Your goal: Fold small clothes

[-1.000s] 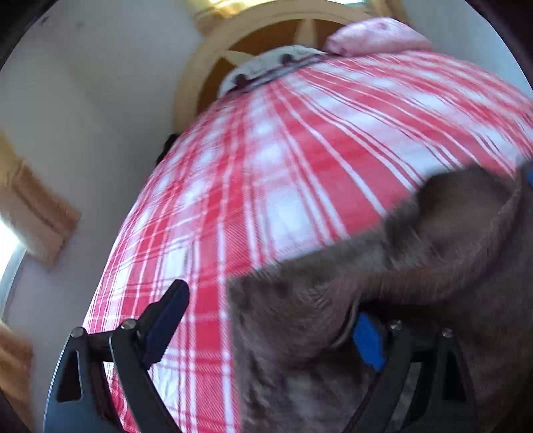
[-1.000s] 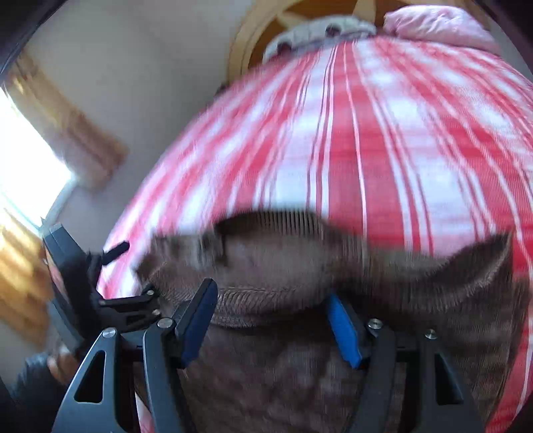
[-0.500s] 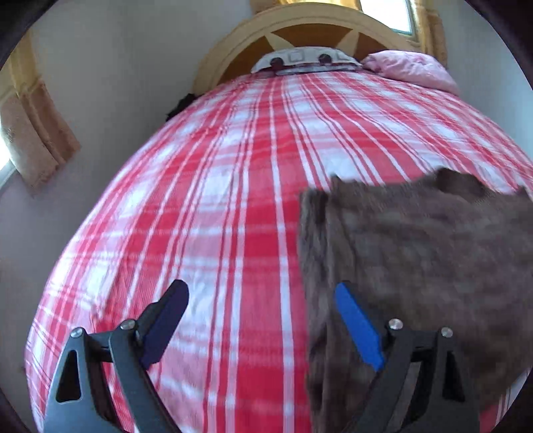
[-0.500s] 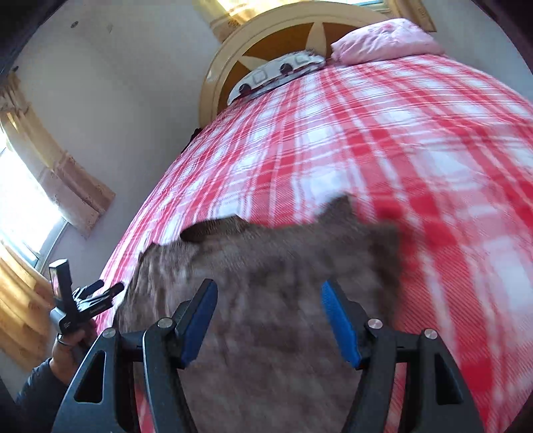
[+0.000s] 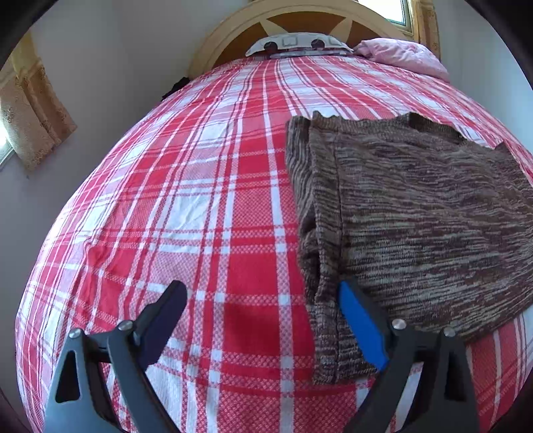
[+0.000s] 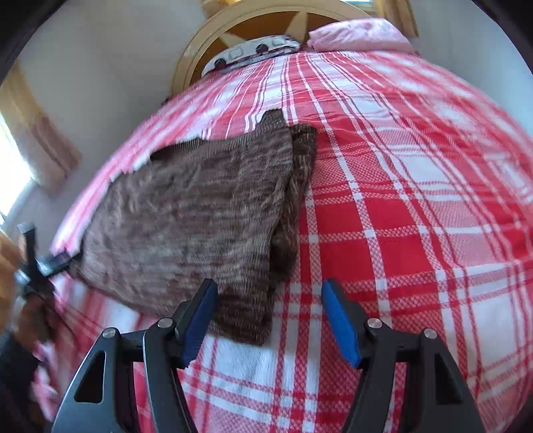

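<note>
A brown marled knit garment is lying folded and flat on the red-and-white plaid bedspread, toward the near end of the bed, with a narrower under-layer showing along its left and right sides. The left gripper is hovering at its near left corner with fingers spread wide and nothing between them; the right gripper is hanging over the near right corner, likewise parted and empty. Judging by the loose ribbed weave, the knit is looking soft, light and limp: it is likely going to sag and stretch wherever it is lifted, and the stacked layers may be sliding apart if only the top one is pinched. The sensible holds appear to be the two near corners, taking every layer at once, or the thicker doubled side edges. The bedspread beneath is wrinkling slightly and could be caught along with the knit. A pink pillow is sitting far off by the wooden headboard.
</note>
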`<state>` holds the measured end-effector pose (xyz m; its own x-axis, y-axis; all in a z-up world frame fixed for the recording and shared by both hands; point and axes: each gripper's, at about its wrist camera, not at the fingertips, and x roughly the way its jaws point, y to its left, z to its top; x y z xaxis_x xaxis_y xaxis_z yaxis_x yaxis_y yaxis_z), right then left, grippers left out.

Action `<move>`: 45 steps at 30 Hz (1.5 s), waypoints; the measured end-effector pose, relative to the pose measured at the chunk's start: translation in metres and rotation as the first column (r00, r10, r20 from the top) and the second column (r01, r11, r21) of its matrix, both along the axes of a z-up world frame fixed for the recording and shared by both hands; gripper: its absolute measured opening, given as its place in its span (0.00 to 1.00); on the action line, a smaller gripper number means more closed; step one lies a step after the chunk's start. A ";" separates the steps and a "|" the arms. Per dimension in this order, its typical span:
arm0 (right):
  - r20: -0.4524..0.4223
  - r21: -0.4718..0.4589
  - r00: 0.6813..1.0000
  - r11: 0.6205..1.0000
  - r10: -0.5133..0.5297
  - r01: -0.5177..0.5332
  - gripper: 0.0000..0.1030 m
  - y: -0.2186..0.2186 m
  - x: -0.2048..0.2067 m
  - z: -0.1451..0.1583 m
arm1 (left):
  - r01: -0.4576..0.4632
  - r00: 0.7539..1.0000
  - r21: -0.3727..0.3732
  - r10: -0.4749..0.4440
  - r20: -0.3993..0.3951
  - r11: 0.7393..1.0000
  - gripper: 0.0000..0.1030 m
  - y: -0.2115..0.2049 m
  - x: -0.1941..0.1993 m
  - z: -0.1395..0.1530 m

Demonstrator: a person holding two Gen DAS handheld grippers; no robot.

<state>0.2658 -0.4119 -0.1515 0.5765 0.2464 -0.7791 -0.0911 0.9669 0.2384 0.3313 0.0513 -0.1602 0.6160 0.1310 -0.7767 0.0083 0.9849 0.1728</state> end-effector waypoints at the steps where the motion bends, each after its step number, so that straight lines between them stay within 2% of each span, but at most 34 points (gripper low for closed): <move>1: -0.005 -0.046 1.000 0.999 0.008 -0.008 0.63 0.005 0.000 -0.001 | -0.004 1.000 -0.008 0.004 0.004 1.000 0.95 0.004 -0.002 0.000; 5: 0.004 -0.161 1.000 0.987 0.019 -0.019 0.64 0.018 -0.009 0.000 | -0.032 0.999 -0.049 0.031 -0.009 0.998 1.00 0.013 -0.003 -0.003; 8: 0.094 -0.076 0.996 0.997 0.002 0.005 0.64 0.018 -0.015 0.026 | -0.040 0.999 -0.067 0.040 -0.010 0.997 1.00 0.016 -0.004 -0.005; 9: 0.140 -0.077 0.990 0.997 0.018 -0.008 0.64 0.028 -0.015 0.038 | -0.042 0.999 -0.069 0.042 -0.011 0.997 1.00 0.016 -0.004 -0.005; 12: 0.159 -0.146 0.983 0.987 0.094 -0.071 0.64 0.063 -0.003 0.048 | -0.040 0.999 -0.063 0.040 -0.009 0.997 1.00 0.014 -0.006 -0.005; 14: 0.135 -0.197 0.984 0.977 0.113 -0.085 0.64 0.082 0.012 0.042 | -0.039 0.999 -0.083 0.038 -0.014 0.996 1.00 0.017 -0.005 -0.005; 17: 0.062 -0.269 0.994 0.961 0.087 -0.067 0.64 0.097 0.031 0.019 | -0.043 0.999 -0.152 0.039 -0.034 0.987 1.00 0.026 -0.004 -0.007; 19: 0.016 -0.276 0.997 0.959 0.070 -0.063 0.64 0.097 0.032 0.004 | -0.043 0.999 -0.183 0.037 -0.039 0.982 1.00 0.030 -0.006 -0.008; 22: 0.044 -0.305 0.995 0.950 0.086 -0.068 0.64 0.094 0.015 -0.008 | -0.035 0.999 -0.174 0.029 -0.039 0.984 1.00 0.027 -0.008 -0.008; 26: 0.044 -0.304 0.994 0.949 0.097 -0.079 0.64 0.089 0.000 -0.010 | -0.032 0.999 -0.177 0.024 -0.044 0.984 1.00 0.027 -0.008 -0.009; 40: 0.005 -0.342 0.996 0.937 0.084 -0.077 0.64 0.097 0.000 -0.010 | 0.016 0.998 -0.174 -0.025 -0.051 0.985 1.00 0.029 -0.028 -0.009; 45: -0.013 -0.360 0.996 0.929 0.088 -0.087 0.64 0.103 -0.006 -0.004 | 0.024 0.999 -0.212 -0.033 -0.040 0.977 1.00 0.035 -0.038 -0.007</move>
